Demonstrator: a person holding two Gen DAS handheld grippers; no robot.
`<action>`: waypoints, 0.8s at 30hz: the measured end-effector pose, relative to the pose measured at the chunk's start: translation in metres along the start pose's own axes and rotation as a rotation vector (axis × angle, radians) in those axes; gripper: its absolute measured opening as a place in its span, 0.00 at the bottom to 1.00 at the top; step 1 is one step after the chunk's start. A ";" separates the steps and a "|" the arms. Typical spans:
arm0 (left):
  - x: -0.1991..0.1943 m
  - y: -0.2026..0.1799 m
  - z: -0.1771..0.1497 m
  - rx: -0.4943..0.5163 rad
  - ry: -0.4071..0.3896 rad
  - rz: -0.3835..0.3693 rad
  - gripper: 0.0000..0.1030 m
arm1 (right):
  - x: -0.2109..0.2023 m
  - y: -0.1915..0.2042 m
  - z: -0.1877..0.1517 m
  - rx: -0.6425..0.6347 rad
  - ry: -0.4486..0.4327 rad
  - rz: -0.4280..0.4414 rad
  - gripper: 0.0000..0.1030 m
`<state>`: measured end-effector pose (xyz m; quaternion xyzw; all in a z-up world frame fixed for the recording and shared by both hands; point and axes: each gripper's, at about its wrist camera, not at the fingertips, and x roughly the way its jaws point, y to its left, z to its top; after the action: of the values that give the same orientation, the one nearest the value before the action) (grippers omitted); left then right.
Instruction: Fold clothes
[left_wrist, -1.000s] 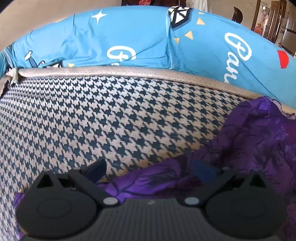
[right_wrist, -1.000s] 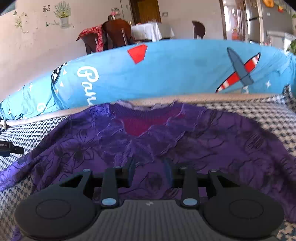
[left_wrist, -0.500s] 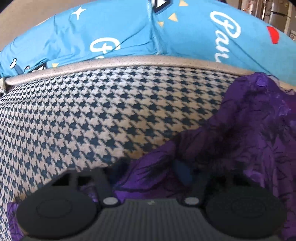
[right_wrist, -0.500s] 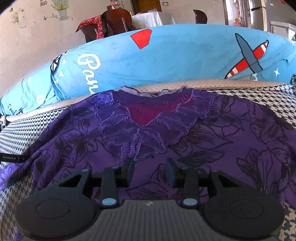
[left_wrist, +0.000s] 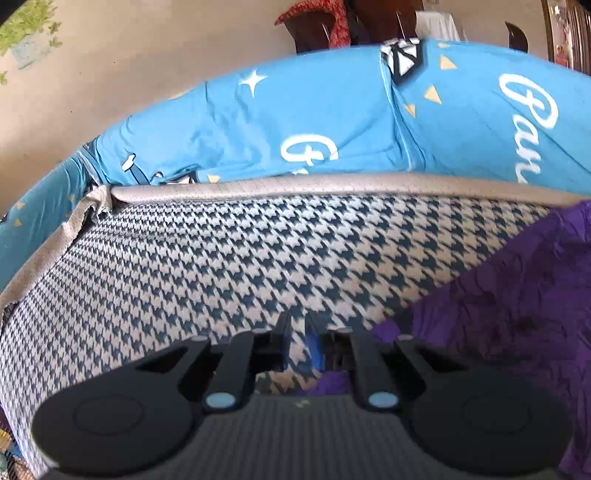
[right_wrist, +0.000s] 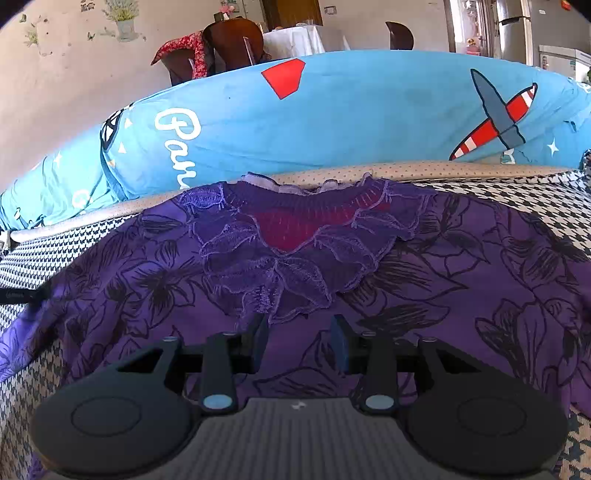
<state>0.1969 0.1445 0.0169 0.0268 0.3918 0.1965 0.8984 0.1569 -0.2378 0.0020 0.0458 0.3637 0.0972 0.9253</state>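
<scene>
A purple floral blouse (right_wrist: 424, 280) with a lace collar and red inner neck lies spread on the houndstooth cushion (right_wrist: 33, 254). My right gripper (right_wrist: 299, 341) is open and hovers just above the blouse front, below the collar. In the left wrist view the blouse's sleeve side (left_wrist: 517, 306) lies at the right. My left gripper (left_wrist: 298, 338) has its jaws nearly together over the houndstooth cushion (left_wrist: 221, 277); purple cloth shows just below the right finger, and whether it is pinched is hidden. The left gripper also shows in the right wrist view (right_wrist: 22, 295) at the sleeve.
Blue printed bolster pillows (right_wrist: 332, 118) line the back of the cushion, also in the left wrist view (left_wrist: 295, 129). A beige piped edge (left_wrist: 332, 186) borders the cushion. Chairs and a table (right_wrist: 236, 44) stand behind against the wall.
My left gripper's jaws have closed from wide open to nearly together and it has lifted and tilted up from the sleeve. My right gripper has stayed open and moved slightly closer over the blouse.
</scene>
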 end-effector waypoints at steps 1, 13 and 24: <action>0.002 0.003 0.001 -0.023 0.016 -0.017 0.15 | 0.000 0.000 0.000 0.001 -0.001 0.000 0.36; -0.013 -0.014 0.000 -0.040 0.084 -0.242 0.39 | 0.001 0.011 -0.004 -0.022 0.027 0.084 0.37; 0.002 -0.047 -0.023 0.115 0.135 -0.200 0.53 | 0.002 0.023 -0.013 -0.085 0.084 0.149 0.44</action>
<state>0.1972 0.0994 -0.0105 0.0259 0.4627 0.0844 0.8821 0.1464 -0.2148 -0.0049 0.0294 0.3933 0.1827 0.9006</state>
